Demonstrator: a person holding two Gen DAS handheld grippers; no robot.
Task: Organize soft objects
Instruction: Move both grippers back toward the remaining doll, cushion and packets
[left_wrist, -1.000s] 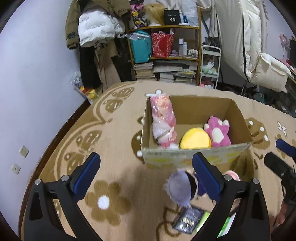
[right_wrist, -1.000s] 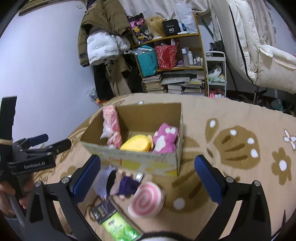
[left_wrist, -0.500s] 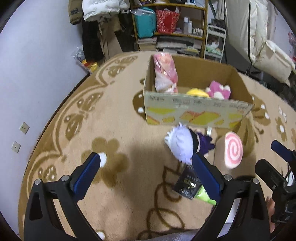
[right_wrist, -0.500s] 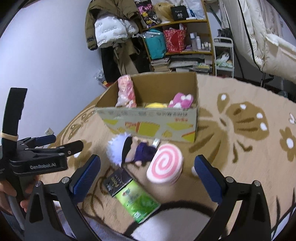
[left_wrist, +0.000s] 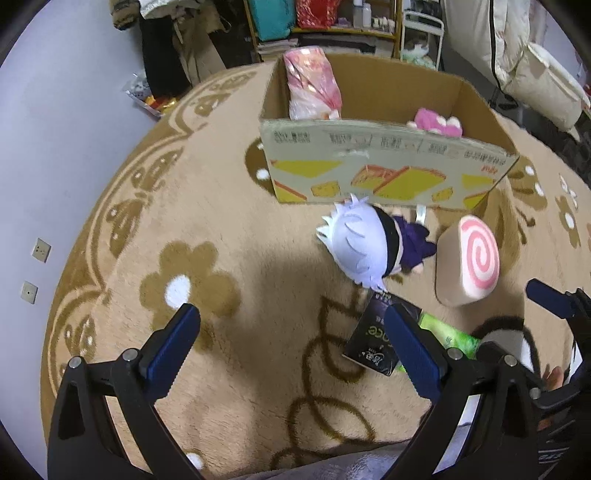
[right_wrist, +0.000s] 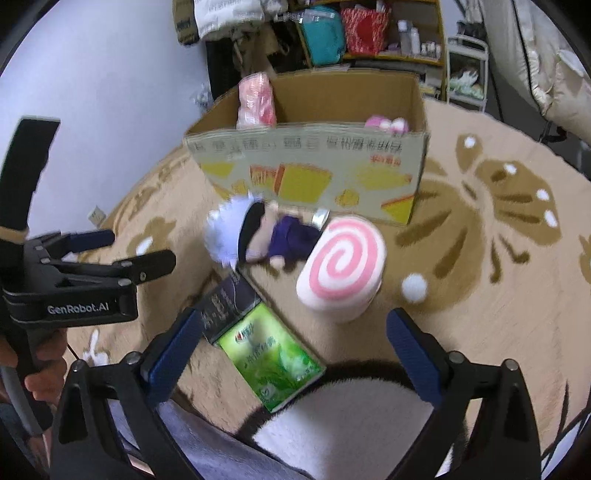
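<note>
A white-haired doll in purple (left_wrist: 364, 245) (right_wrist: 255, 234) lies on the carpet just in front of the cardboard box (left_wrist: 384, 173) (right_wrist: 310, 166). A pink-swirl roll cushion (left_wrist: 467, 266) (right_wrist: 343, 267) stands to its right. Inside the box a pink wrapped plush (left_wrist: 312, 86) leans in the left corner and a pink paw plush (left_wrist: 437, 122) peeks over the front wall. My left gripper (left_wrist: 290, 325) is open over bare carpet, short of the doll. My right gripper (right_wrist: 295, 325) is open above a green packet, short of the cushion.
A black carton (left_wrist: 373, 341) and a green tea packet (right_wrist: 271, 356) lie on the carpet near me. A white and black furry thing (right_wrist: 343, 421) fills the bottom of the right wrist view. Shelves (right_wrist: 369, 33) and hanging coats stand behind the box.
Both grippers have drawn back from the box and tipped down. The box's front wall now hides most of its contents, and the doll and cushion show fully.
</note>
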